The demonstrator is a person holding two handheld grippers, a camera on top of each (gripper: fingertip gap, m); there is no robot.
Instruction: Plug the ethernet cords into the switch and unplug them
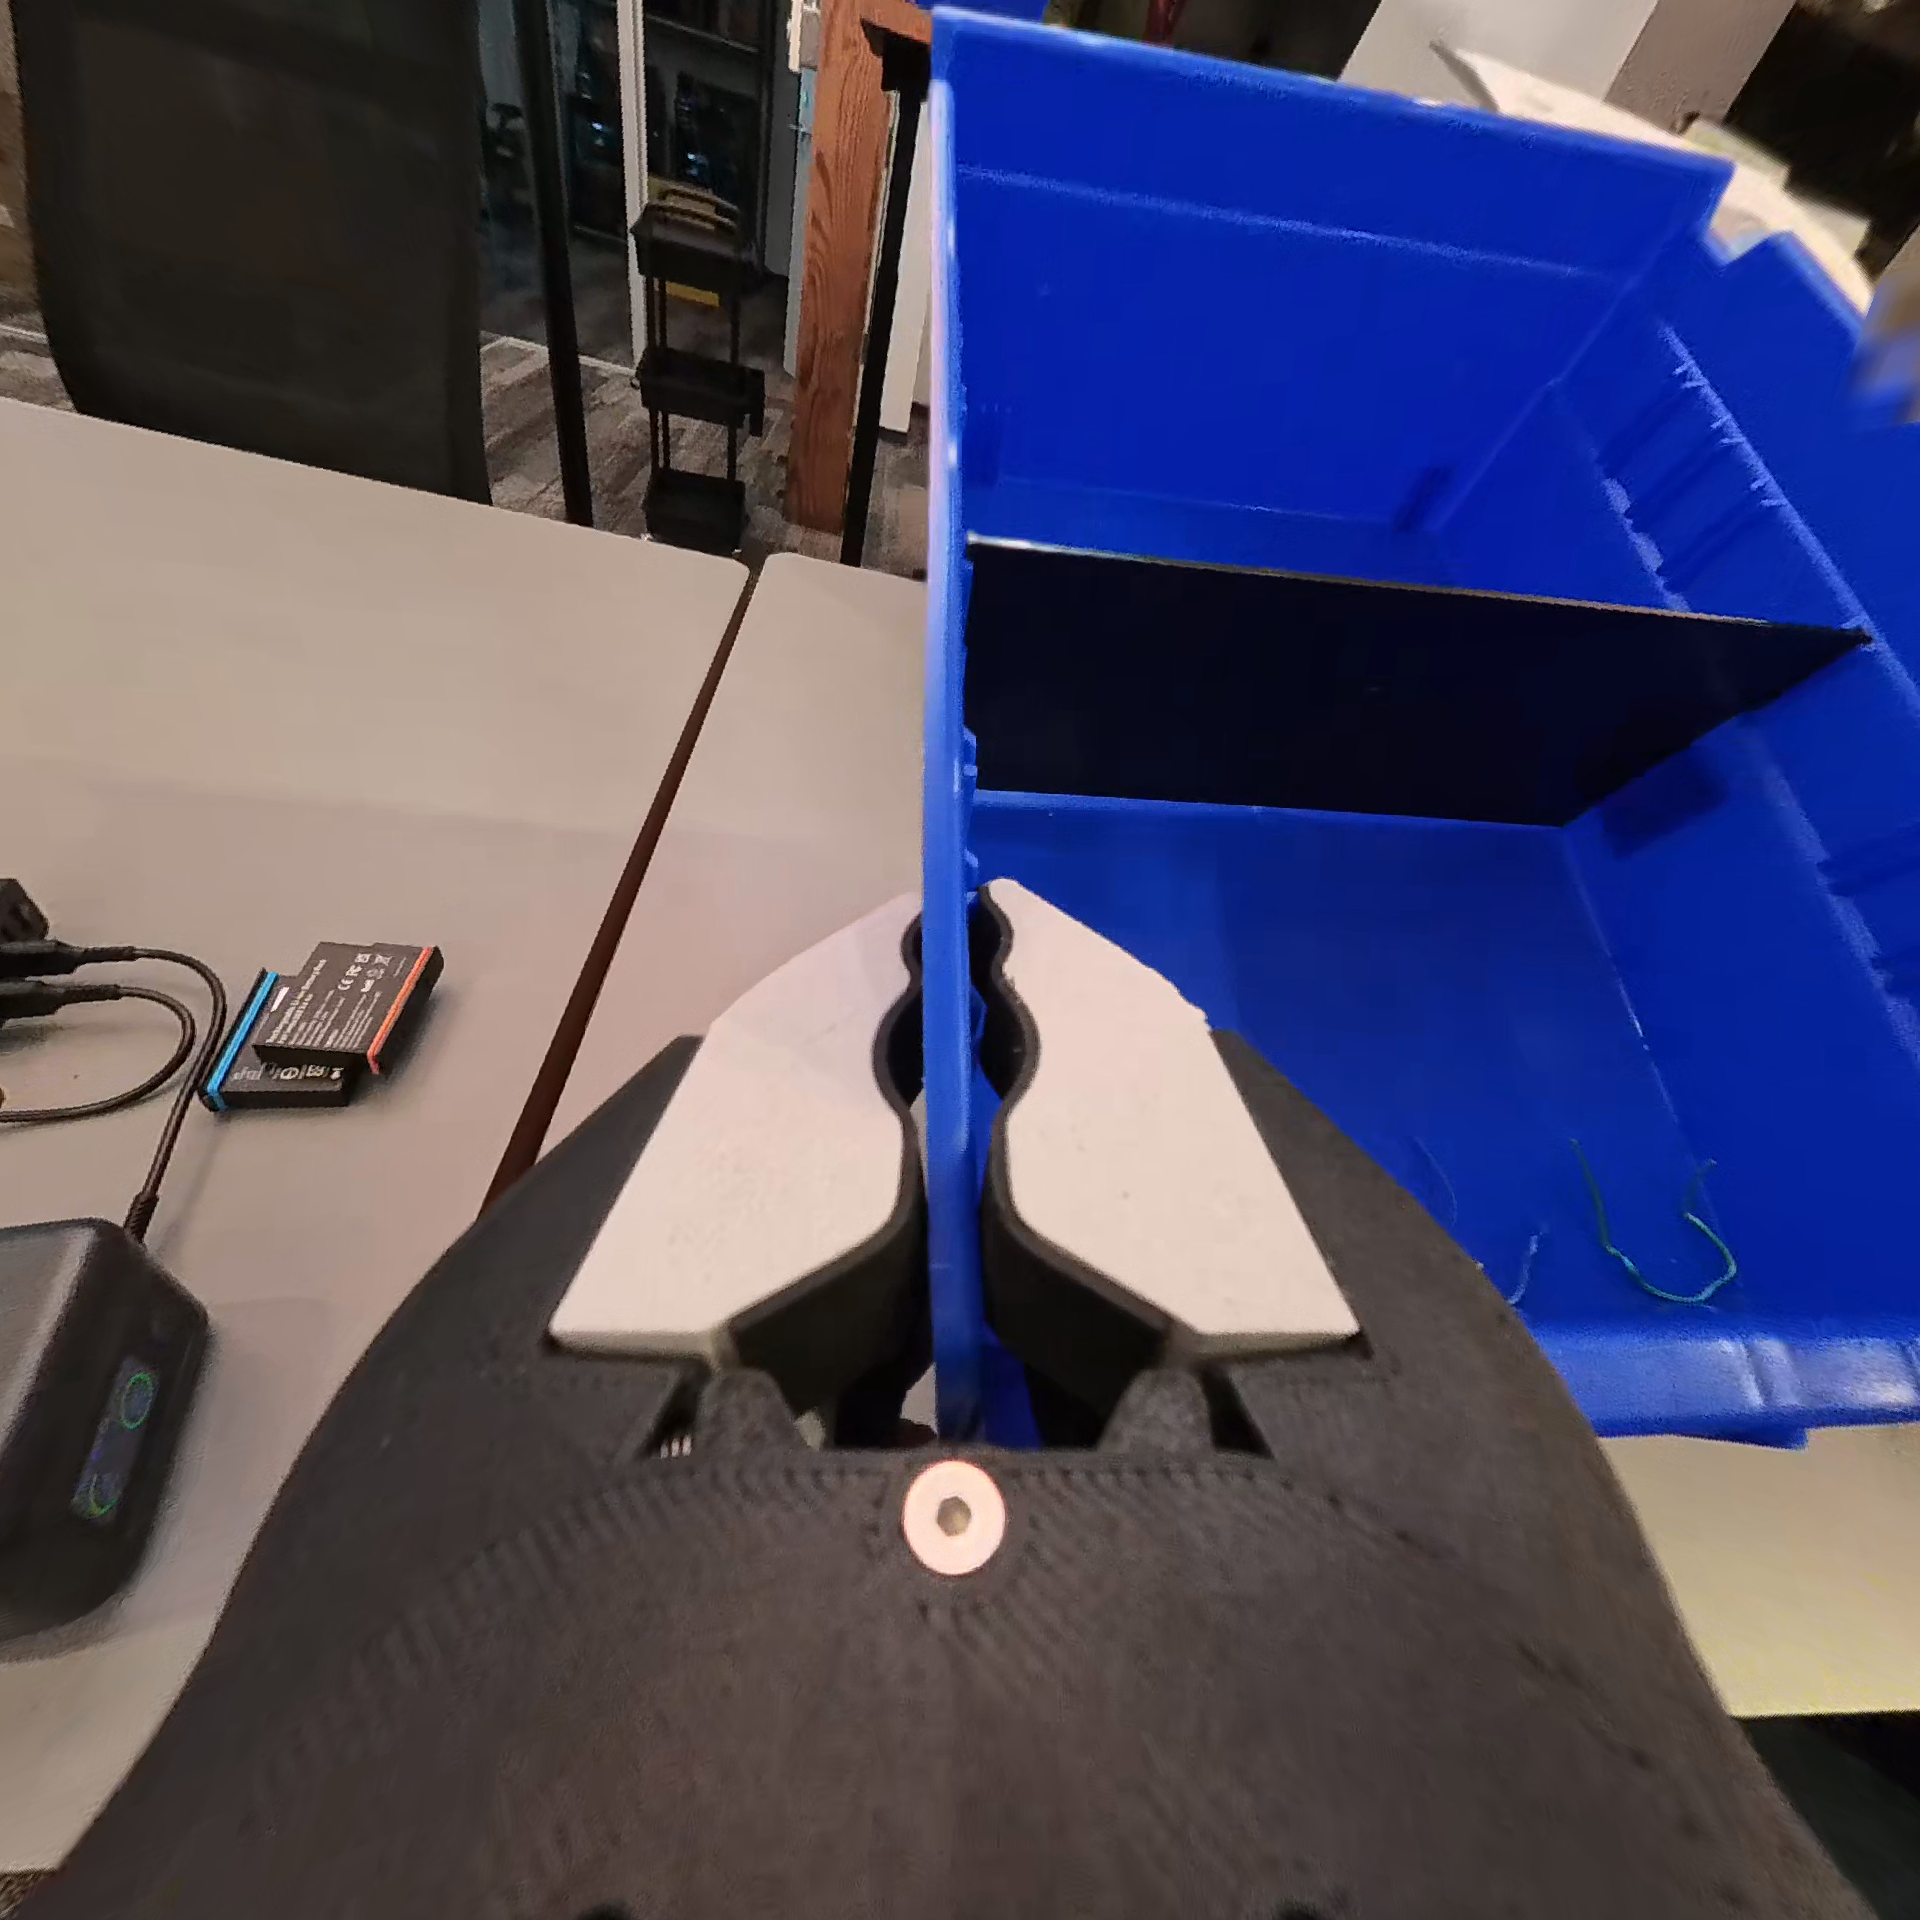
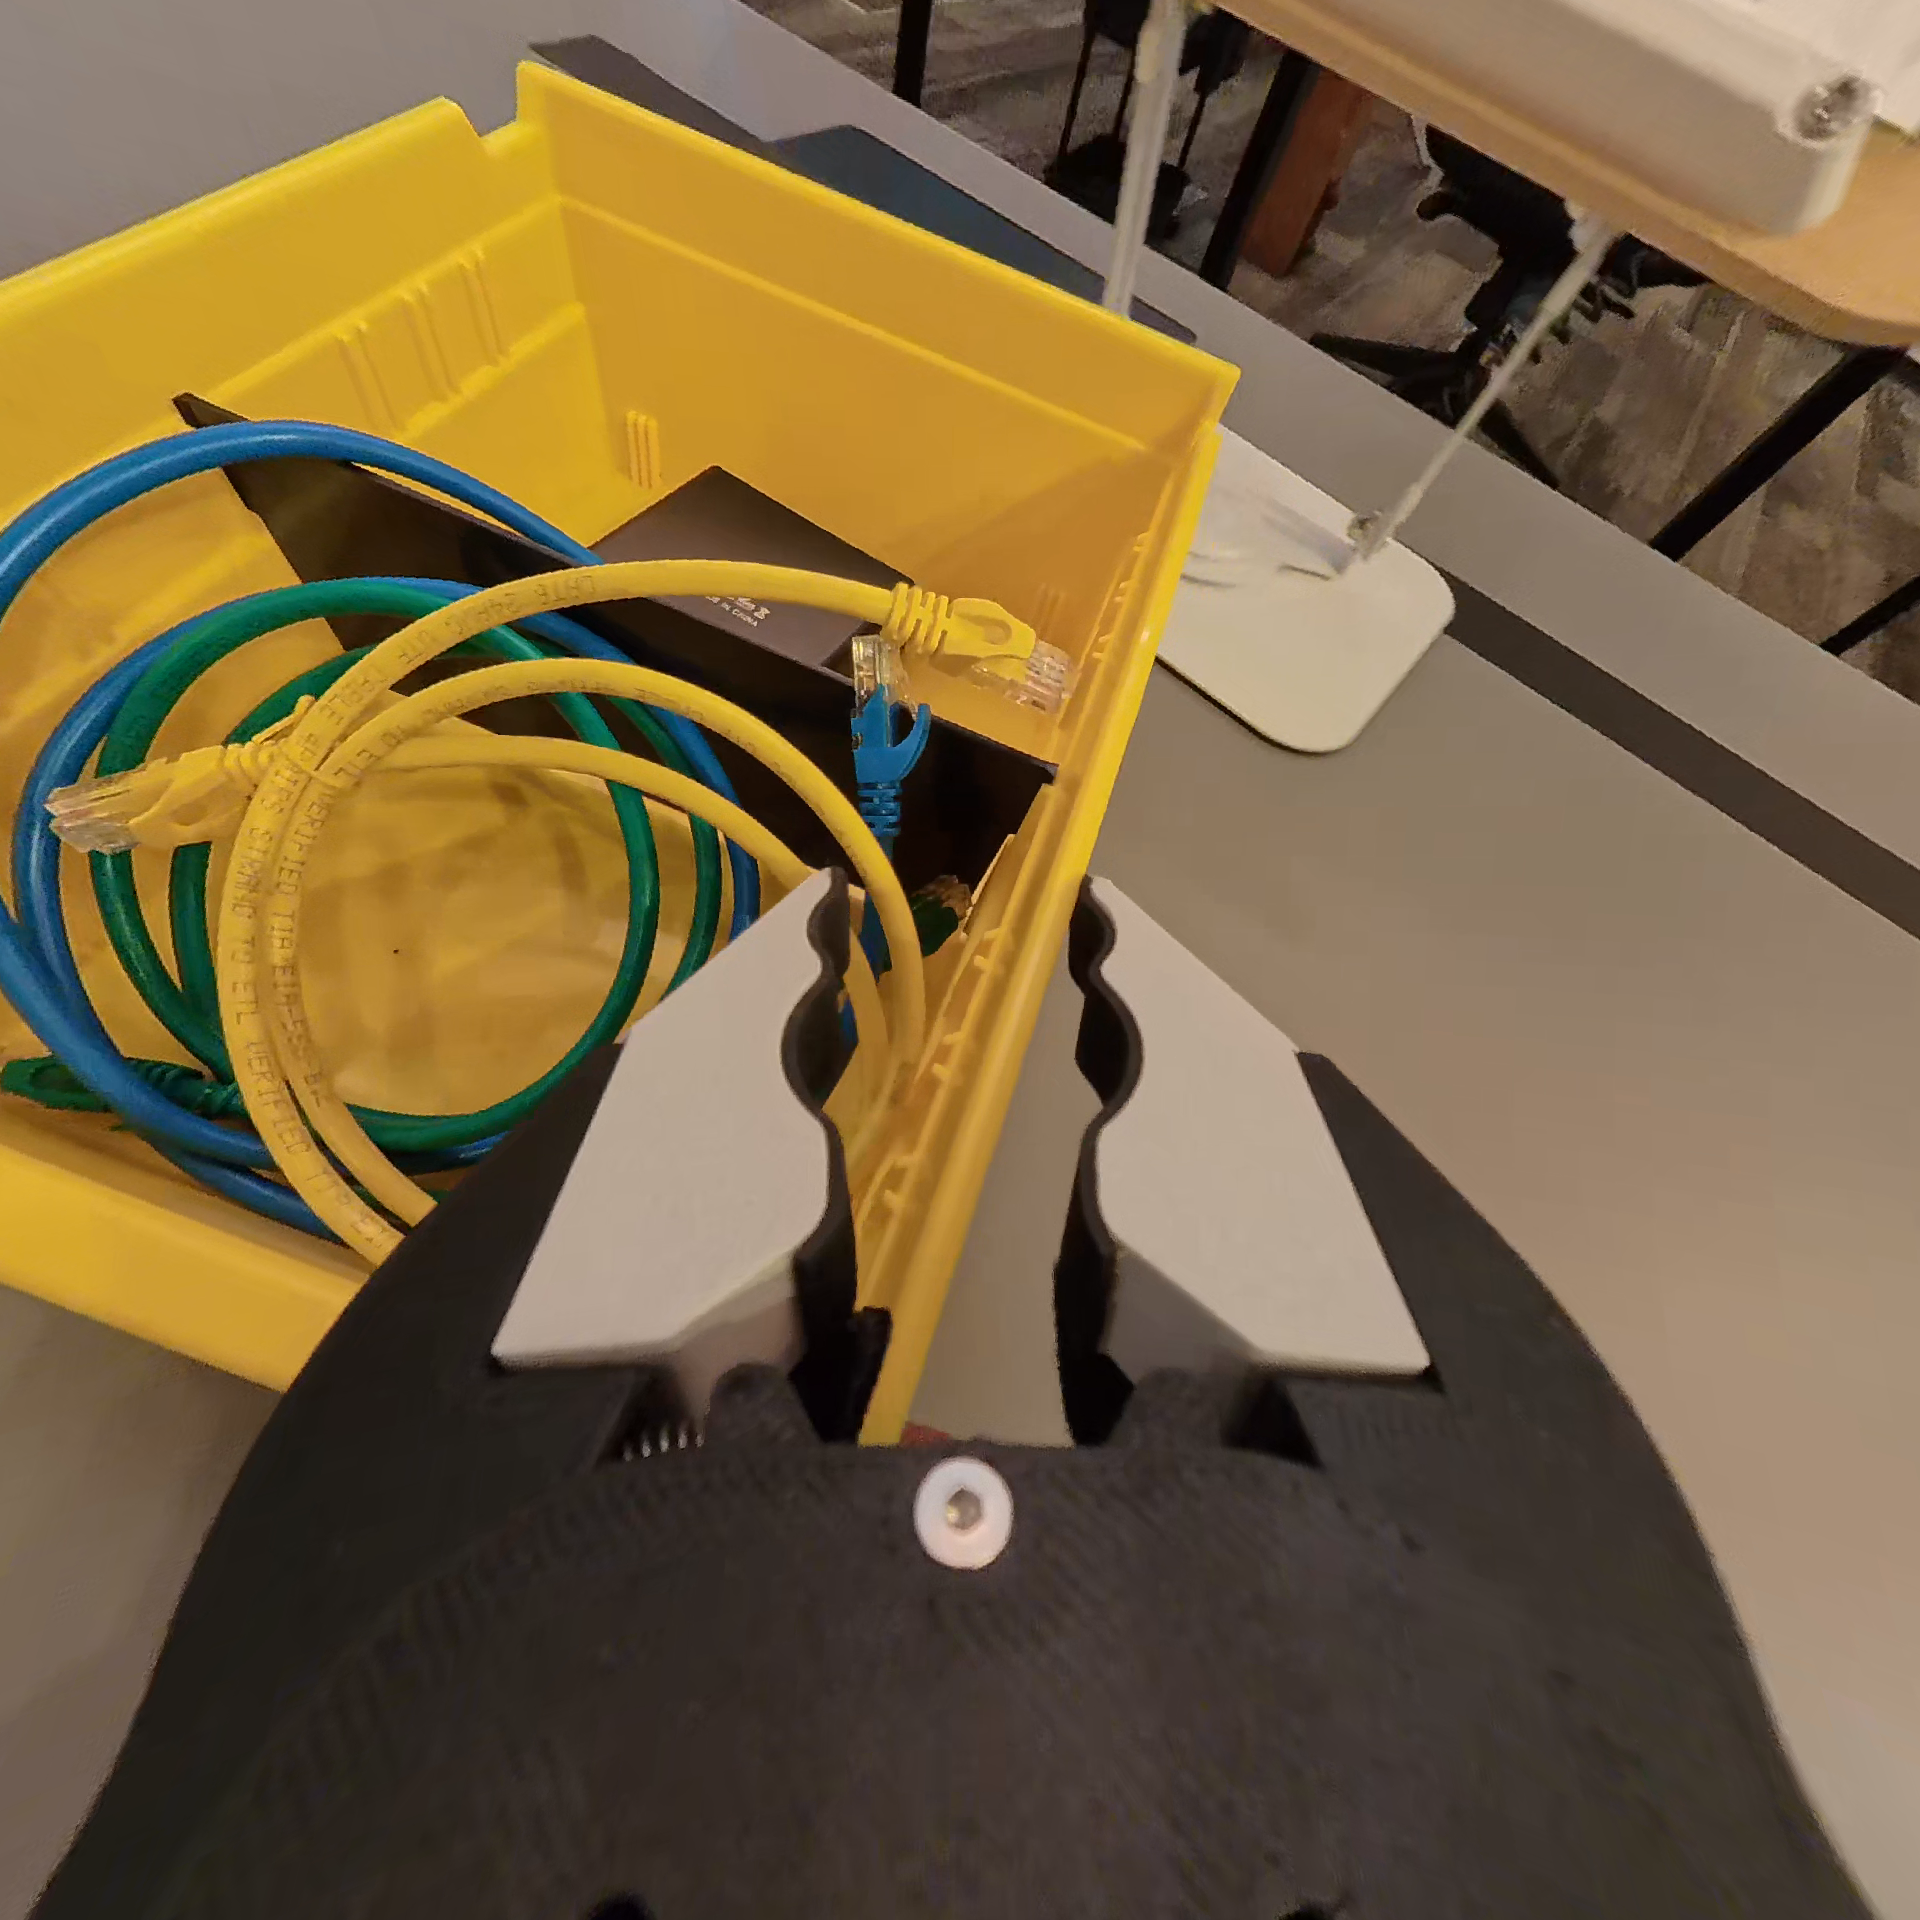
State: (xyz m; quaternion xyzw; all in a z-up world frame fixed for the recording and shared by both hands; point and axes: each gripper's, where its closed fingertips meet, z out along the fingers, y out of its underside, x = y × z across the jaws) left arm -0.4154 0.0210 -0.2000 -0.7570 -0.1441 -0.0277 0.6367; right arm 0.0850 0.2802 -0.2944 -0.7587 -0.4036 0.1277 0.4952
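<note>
In the right wrist view a yellow bin (image 2: 831,343) holds coiled ethernet cords: a yellow one (image 2: 291,935), a blue one (image 2: 62,561) and a green one (image 2: 644,883). A black divider (image 2: 416,530) crosses the bin, and the black switch (image 2: 727,540) lies behind it. A yellow plug (image 2: 977,634) and a blue plug (image 2: 883,738) rest by the divider, unplugged. My right gripper (image 2: 961,894) is open and straddles the bin's right wall. In the left wrist view my left gripper (image 1: 954,914) is shut on the left wall of a blue bin (image 1: 1299,343).
The blue bin has a black divider (image 1: 1351,707) and thin wire scraps (image 1: 1662,1257) on its floor. Left of it on the grey table lie two batteries (image 1: 332,1023), a black power pack (image 1: 83,1423) and black cables (image 1: 156,1029). A white lamp base (image 2: 1309,634) stands right of the yellow bin. The left gripper's tips are roughly 55 cm from the right gripper's.
</note>
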